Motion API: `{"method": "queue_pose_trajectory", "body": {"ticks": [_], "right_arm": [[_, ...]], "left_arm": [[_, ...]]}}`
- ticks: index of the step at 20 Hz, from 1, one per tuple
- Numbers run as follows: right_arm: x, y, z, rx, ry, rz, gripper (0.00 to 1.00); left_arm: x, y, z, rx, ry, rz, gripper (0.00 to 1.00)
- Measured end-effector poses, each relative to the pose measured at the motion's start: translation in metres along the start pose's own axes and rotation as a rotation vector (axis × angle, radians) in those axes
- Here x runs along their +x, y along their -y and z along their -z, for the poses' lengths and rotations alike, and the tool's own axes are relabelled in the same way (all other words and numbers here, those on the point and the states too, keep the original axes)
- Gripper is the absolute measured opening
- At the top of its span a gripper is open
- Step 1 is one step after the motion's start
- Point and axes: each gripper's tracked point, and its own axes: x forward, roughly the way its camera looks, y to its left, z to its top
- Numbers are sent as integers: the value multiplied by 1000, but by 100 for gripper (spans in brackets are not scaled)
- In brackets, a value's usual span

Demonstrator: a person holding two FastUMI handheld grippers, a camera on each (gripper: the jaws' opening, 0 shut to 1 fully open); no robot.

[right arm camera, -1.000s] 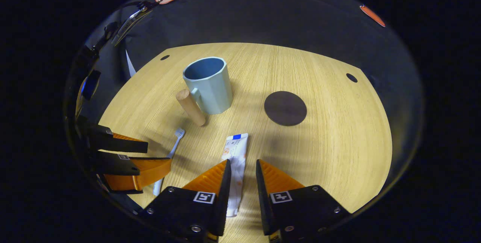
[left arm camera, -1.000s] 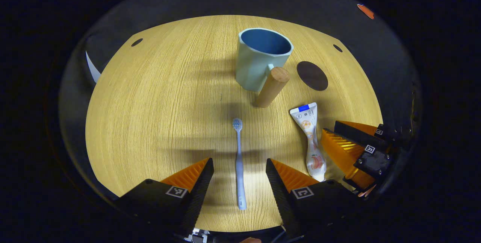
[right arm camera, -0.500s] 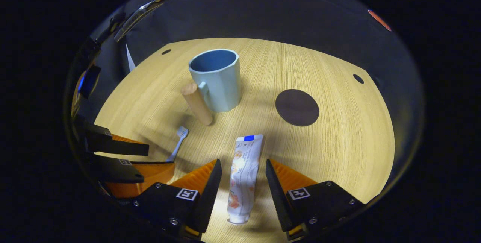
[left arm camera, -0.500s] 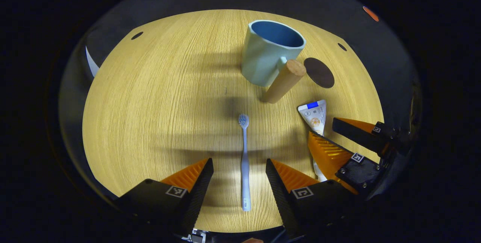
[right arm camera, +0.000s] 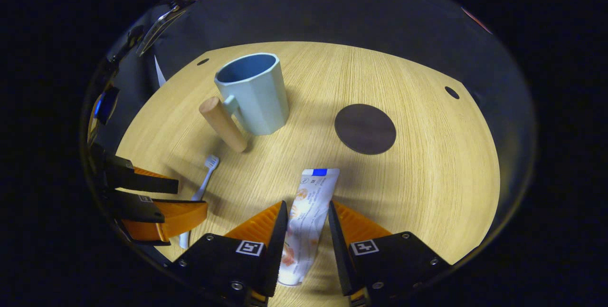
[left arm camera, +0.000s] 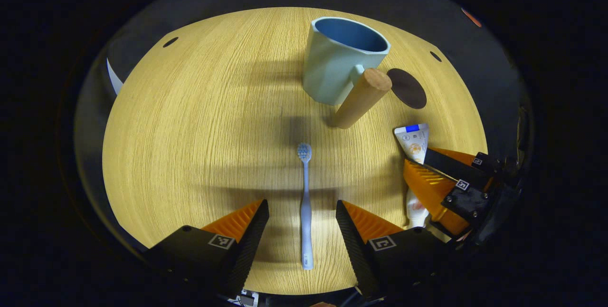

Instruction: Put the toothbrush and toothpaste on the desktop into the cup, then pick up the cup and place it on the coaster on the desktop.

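Jaws: left gripper (left arm camera: 300,209) agape astride toothbrush (left arm camera: 305,212) | right gripper (right arm camera: 306,214) seemingly pinching white toothpaste (right arm camera: 306,216)

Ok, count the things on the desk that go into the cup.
2: the toothbrush between the left gripper's fingers, the toothpaste between the right gripper's.

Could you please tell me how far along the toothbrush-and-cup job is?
Nothing is done yet: the cup stands empty beside the bare coaster. In hand: the right gripper is shut on the toothpaste; the open left gripper straddles the toothbrush. Loading and moving remain.
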Motion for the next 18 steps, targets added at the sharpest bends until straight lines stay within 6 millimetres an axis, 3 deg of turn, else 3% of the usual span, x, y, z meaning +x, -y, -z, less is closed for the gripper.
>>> {"method": "queue_pose_trajectory", "body": {"ticks": [2,3,4,6,7,8,9,10,11,13,15,16,18], "right_arm": [[-1,13,1,1,1,30,47],[0,16,2,12,-6,41,50],[3,16,5,17,-17,47,45],[9,17,6,-7,-28,56,45],[6,18,5,-11,-13,63,51],[4,17,5,-15,-16,54,41],[6,15,5,-14,-18,44,43],[6,16,5,-9,-18,46,36],[7,18,5,2,-19,57,22],[8,18,4,12,-18,49,16],[7,18,4,26,-13,36,13],[7,18,3,38,-10,28,12],[8,18,4,54,-13,19,12]], "left_arm": [[2,3,0,-5,-5,1,87],[3,4,0,-4,-7,-1,90],[5,7,0,-1,-10,-3,87],[7,9,2,5,-16,-20,87],[8,9,0,6,-11,-27,87],[9,9,0,9,-13,-30,86],[8,8,1,16,-13,-36,86],[9,7,1,27,-16,-47,86],[10,5,1,37,-10,-59,84],[13,4,-2,44,-4,-68,79],[13,0,-3,38,2,-73,53],[11,0,-2,51,-4,-75,30],[13,-2,-4,50,0,-64,11]]}}
